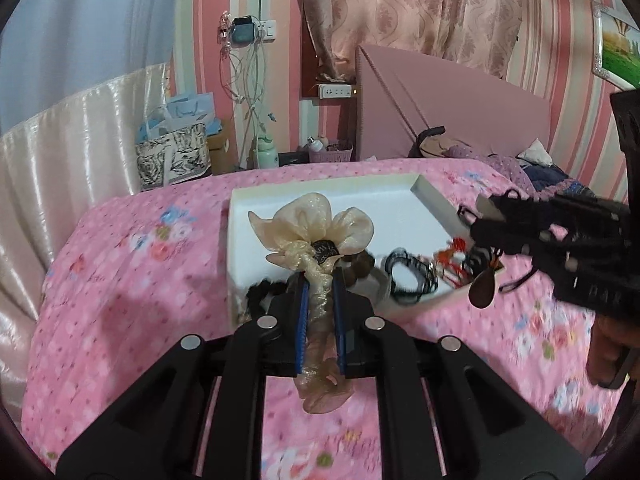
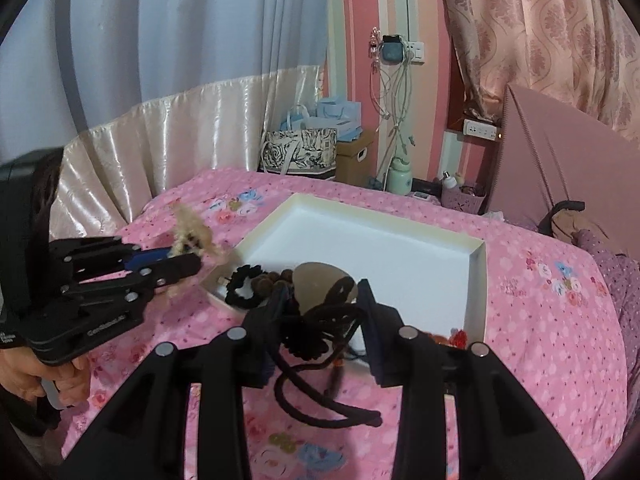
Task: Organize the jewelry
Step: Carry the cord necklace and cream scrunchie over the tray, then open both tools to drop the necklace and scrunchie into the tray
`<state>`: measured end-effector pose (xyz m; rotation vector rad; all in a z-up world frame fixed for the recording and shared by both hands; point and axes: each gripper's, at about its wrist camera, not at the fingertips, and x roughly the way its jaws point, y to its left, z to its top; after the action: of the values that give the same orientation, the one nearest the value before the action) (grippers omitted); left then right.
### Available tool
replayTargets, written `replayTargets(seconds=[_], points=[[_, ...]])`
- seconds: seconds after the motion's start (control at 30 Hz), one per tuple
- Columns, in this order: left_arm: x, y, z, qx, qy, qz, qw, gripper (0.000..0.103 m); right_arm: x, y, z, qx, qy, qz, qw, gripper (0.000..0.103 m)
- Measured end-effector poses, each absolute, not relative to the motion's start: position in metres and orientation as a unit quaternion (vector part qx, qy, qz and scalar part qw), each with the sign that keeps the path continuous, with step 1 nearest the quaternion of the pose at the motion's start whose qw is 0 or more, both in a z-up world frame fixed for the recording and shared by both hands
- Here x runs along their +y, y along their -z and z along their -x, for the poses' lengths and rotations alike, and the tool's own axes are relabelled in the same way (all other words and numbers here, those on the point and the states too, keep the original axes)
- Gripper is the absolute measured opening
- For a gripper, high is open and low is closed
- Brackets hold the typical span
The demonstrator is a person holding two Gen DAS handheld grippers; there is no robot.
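Observation:
In the left wrist view my left gripper [image 1: 322,280] is shut on a beige organza hair bow [image 1: 312,232], which is lifted above the near edge of a white tray [image 1: 320,196]. In that view my right gripper [image 1: 476,222] hovers over the tray's right side, shut on a black cord necklace whose brown pendant [image 1: 484,286] dangles below. The right wrist view shows the black cord [image 2: 320,328] bunched between the fingers of my right gripper [image 2: 322,296], with the pendant [image 2: 316,280] ahead of them. At the left of that view, the left gripper [image 2: 192,258] holds the bow [image 2: 188,228].
The tray [image 2: 478,280] lies on a bed with a pink floral cover [image 2: 540,320]. A black scrunchie [image 2: 244,286], brown beads [image 2: 276,278] and red pieces [image 2: 460,338] sit along its near edge. Bags [image 2: 300,152], a green bottle [image 2: 400,178] and a pink basket [image 2: 464,200] stand behind the bed.

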<state>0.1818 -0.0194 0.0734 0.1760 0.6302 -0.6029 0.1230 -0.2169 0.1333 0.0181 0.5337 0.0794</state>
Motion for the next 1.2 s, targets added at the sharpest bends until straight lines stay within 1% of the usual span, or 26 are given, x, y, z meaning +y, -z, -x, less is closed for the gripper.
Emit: replayTargets(seconds=[0.2,0.33,0.47,0.57,0.67,0.8,0.9,1.2], points=[[-0.041,-0.064,-0.223,0.309,0.296,-0.069,0.901,0.009,-0.241,-0.131,-0.148,0.252,-0.035,-0.043,0.966,0.035],[-0.045,-0.056,-0.255,0.319,0.291,-0.036,0.901,0.010,-0.267,-0.122,-0.169,0.247,-0.027,-0.080,0.965,0.035],[-0.055,-0.044,-0.277,0.317,0.285,-0.032,0.904,0.011,-0.275,-0.109,-0.191,0.250,-0.004,-0.066,0.966,0.035],[-0.060,-0.031,-0.280,0.307,0.288,-0.039,0.906,0.011,-0.283,-0.096,-0.199,0.249,0.014,-0.063,0.966,0.035],[-0.063,-0.016,-0.285,0.311,0.278,-0.053,0.907,0.011,-0.300,-0.075,-0.204,0.239,0.039,-0.088,0.966,0.035],[-0.059,0.002,-0.296,0.330,0.268,-0.032,0.904,0.011,-0.314,-0.059,-0.213,0.262,0.052,-0.085,0.960,0.035],[-0.065,0.011,-0.302,0.341,0.262,-0.040,0.902,0.011,-0.317,-0.050,-0.218,0.274,0.059,-0.080,0.957,0.036],[-0.067,0.020,-0.310,0.354,0.259,-0.029,0.898,0.012,-0.319,-0.038,-0.223,0.291,0.067,-0.081,0.951,0.036]])
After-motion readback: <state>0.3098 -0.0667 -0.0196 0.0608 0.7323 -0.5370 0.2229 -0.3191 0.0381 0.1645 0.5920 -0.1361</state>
